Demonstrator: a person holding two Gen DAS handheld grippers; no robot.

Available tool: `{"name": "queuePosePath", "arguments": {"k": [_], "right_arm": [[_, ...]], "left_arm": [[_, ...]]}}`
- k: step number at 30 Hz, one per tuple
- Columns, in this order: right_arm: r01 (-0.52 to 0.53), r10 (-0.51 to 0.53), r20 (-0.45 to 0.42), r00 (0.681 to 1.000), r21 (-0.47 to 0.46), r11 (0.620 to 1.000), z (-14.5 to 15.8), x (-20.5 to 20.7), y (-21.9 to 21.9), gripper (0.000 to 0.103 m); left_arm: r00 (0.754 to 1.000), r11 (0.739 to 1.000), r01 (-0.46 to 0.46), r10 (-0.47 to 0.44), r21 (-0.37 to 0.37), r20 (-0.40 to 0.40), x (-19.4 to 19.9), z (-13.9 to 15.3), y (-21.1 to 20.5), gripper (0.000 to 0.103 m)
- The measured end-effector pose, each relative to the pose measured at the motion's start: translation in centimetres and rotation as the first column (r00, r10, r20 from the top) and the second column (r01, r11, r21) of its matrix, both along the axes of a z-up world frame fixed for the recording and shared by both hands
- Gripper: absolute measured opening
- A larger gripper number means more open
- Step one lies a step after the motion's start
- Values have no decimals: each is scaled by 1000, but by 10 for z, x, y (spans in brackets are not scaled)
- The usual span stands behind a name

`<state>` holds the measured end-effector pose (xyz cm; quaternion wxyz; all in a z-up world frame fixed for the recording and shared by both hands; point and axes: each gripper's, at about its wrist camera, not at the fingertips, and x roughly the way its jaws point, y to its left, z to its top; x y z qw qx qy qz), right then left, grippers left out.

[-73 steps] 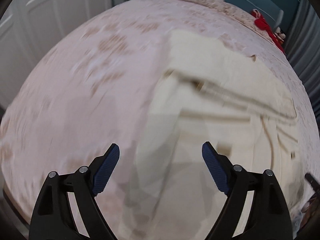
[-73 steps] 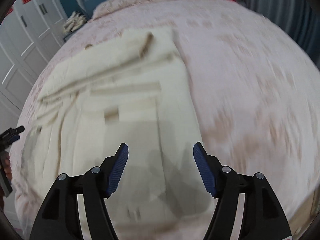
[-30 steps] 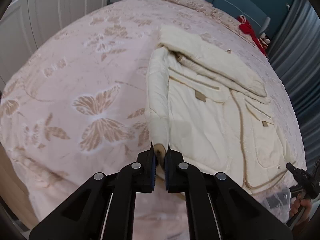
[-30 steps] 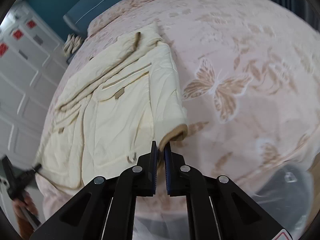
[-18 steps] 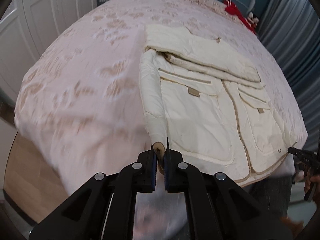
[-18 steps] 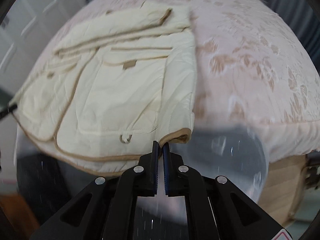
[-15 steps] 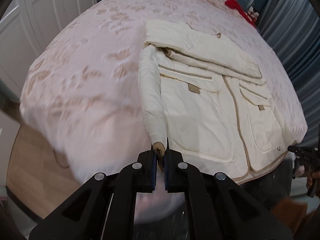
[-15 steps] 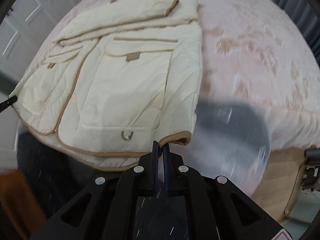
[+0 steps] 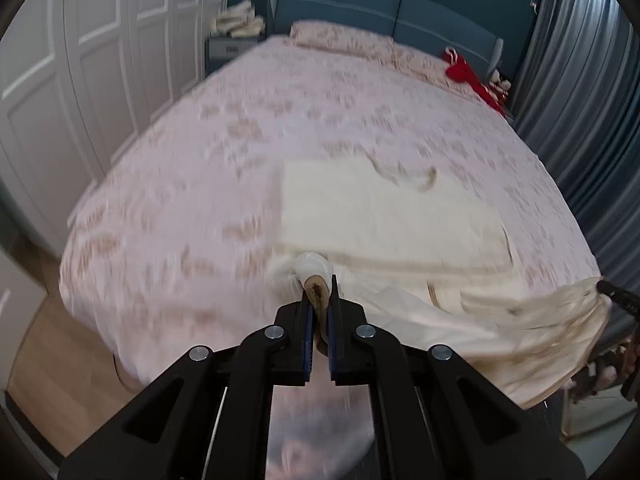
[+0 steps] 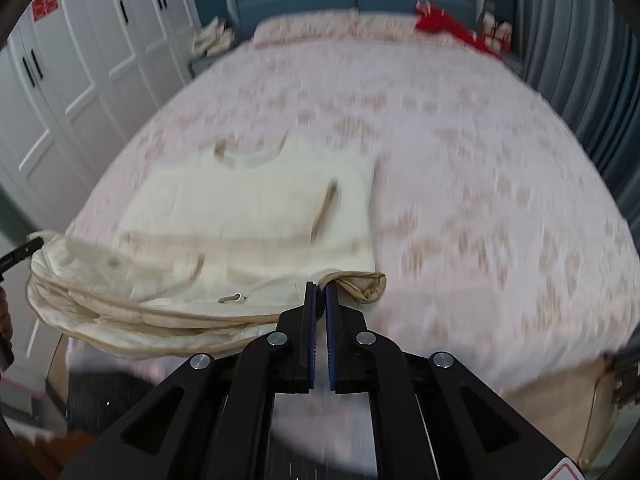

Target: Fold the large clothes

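Note:
A cream jacket (image 9: 384, 216) with tan trim lies on the pink bed (image 9: 224, 168), its near hem lifted off the bedspread. My left gripper (image 9: 319, 300) is shut on the jacket's left bottom corner, a rolled tan-edged bit of cloth between its pads. My right gripper (image 10: 320, 292) is shut on the right bottom corner of the jacket (image 10: 256, 200), the tan hem bunched just right of its tips. The hem sags in a curve between the two grippers. Both views are blurred by motion.
White wardrobe doors (image 9: 80, 64) run along the left. A blue headboard (image 9: 360, 4), a red cloth (image 9: 464, 72) and grey curtains (image 9: 580, 80) lie at the far end and right. Wooden floor (image 9: 52, 360) shows below the bed's near edge. A nightstand with folded cloth (image 9: 236, 28) stands far left.
Both grippers have risen with the jacket's bottom corners, lifting the hem off the bed's near edge and carrying it towards the collar. The view now takes in the whole bed.

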<state>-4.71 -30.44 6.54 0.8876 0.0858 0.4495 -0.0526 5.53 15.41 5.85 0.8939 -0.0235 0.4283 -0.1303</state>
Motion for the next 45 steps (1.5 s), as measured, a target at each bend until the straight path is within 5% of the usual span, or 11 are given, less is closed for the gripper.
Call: {"name": "queuePosePath", "arguments": {"k": [7,13,16,19,21,28,38,40,41,45], "right_arm": [[125,-124,127,984,-5,992,-1,75,-28,0],[179,-193,142,971,101,979,-25,119,-59,0],[219,-259,213,942,193,956,-15,107,-74,0],[226,-292,283,913,244,943,-2,83,-87,19],[210,-279,306,910,239,948,0,65,-89,49],[154,-195,157,968,240,958,-57,93,-81,53],[156,-162,5,987,251,956,-128,206,-66,53],[185,-189,-8,982,250,950,-135,217,-67,39],[191,-195,-9,981,254,948,-135,219,-68,11],[217,-231,30,973,242,946,-119,227,-73,4]], "left_arm": [[998,1000,-28,27,8,49,81,-9,-21,5],[998,997,-66,66,36,25,141,-39,-40,5],[996,994,-87,88,69,-4,169,-57,-48,5],[994,991,-105,108,84,-31,186,-71,-51,5],[992,989,-113,117,94,-39,196,-79,-53,5],[989,982,-127,137,140,-59,220,-100,-65,5],[989,983,-119,130,139,-65,232,-102,-68,5],[990,984,-116,125,137,-64,238,-100,-71,5],[990,984,-117,127,137,-65,242,-100,-71,5],[989,984,-125,133,130,-59,256,-97,-72,5]]}}
